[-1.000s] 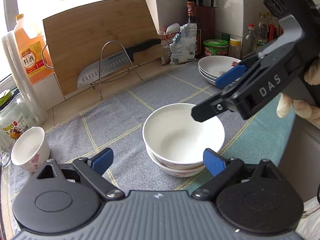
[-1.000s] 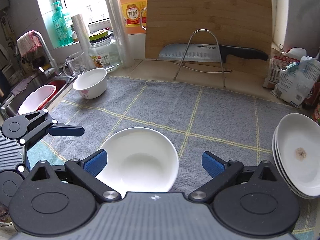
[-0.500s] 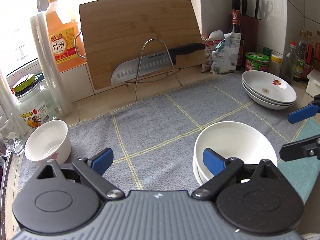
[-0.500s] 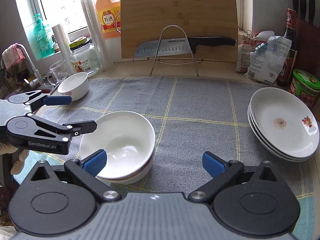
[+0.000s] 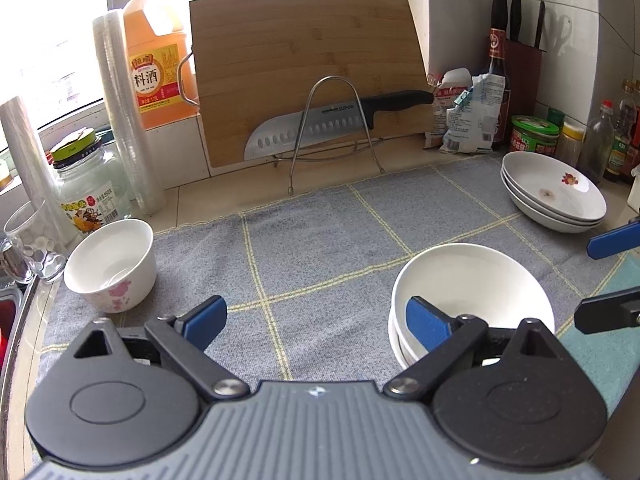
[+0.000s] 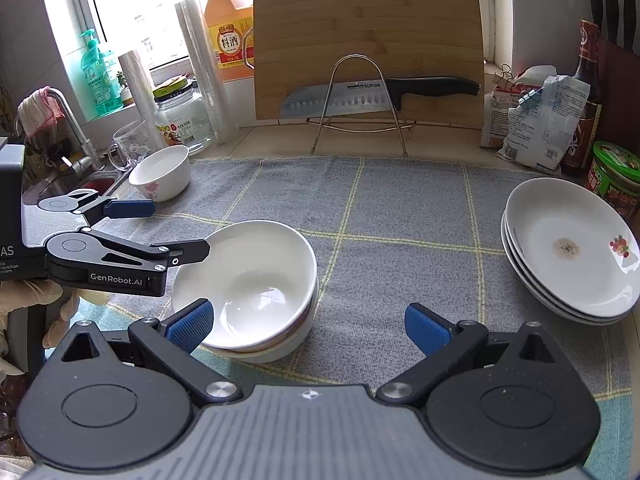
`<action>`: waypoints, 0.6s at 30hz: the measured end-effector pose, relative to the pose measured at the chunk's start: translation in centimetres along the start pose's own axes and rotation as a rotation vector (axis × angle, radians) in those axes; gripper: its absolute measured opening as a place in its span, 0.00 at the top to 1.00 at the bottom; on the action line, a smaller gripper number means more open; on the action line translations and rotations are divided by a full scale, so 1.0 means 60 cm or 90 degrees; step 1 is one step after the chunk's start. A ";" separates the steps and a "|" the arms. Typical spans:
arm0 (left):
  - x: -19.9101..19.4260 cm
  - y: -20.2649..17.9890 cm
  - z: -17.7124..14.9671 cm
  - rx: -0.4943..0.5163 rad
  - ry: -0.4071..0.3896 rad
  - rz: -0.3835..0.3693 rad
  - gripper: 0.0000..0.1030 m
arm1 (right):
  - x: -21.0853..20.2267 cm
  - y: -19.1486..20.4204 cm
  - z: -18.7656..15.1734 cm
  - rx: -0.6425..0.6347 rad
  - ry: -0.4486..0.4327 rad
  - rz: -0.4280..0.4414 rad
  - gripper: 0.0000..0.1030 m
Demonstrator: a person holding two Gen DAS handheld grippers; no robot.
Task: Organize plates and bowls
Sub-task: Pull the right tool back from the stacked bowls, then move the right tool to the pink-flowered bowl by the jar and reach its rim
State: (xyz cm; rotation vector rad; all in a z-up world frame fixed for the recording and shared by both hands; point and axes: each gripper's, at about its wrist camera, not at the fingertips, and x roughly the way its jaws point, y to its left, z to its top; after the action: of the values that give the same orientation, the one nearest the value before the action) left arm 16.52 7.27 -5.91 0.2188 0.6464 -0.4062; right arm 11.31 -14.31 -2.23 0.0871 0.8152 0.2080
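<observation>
A stack of white bowls point(image 5: 476, 284) point(image 6: 256, 280) sits on the grey checked cloth point(image 5: 320, 248). A single small white bowl with a pink flower point(image 5: 110, 264) point(image 6: 162, 172) stands at the cloth's far left. A stack of white plates point(image 5: 554, 192) point(image 6: 568, 246) sits at the right. My left gripper point(image 5: 316, 320) is open and empty, its right finger in front of the bowl stack; it also shows in the right wrist view point(image 6: 168, 228). My right gripper point(image 6: 308, 322) is open and empty, just right of the bowl stack.
A bamboo cutting board point(image 5: 308, 72) and a knife on a wire rack point(image 5: 332, 124) stand at the back. A glass jar point(image 5: 90, 184), orange bottle point(image 5: 156, 68) and cup sleeves stand at left near the sink point(image 6: 84, 184). Bags, jars and bottles point(image 5: 534, 132) crowd the back right.
My left gripper swung left and back from over the bowl stack, bringing the small bowl into view. My right gripper pulled back from the stack. Both stayed open.
</observation>
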 end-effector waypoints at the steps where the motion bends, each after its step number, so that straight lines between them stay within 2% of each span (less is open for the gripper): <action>1: -0.007 0.000 -0.002 -0.009 -0.001 0.004 0.07 | -0.001 -0.001 -0.001 -0.002 -0.002 0.004 0.00; 10: -0.059 0.009 -0.032 -0.056 0.018 0.055 0.07 | 0.001 0.006 -0.003 -0.039 -0.026 0.054 0.00; 18: -0.081 0.063 -0.052 -0.090 0.009 0.097 0.06 | 0.010 0.053 0.020 -0.084 -0.039 0.085 0.00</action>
State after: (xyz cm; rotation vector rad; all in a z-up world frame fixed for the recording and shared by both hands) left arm 12.98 13.11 -5.05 0.1347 0.6642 -0.2112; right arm 12.07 -11.11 -1.34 0.0230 0.7329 0.3828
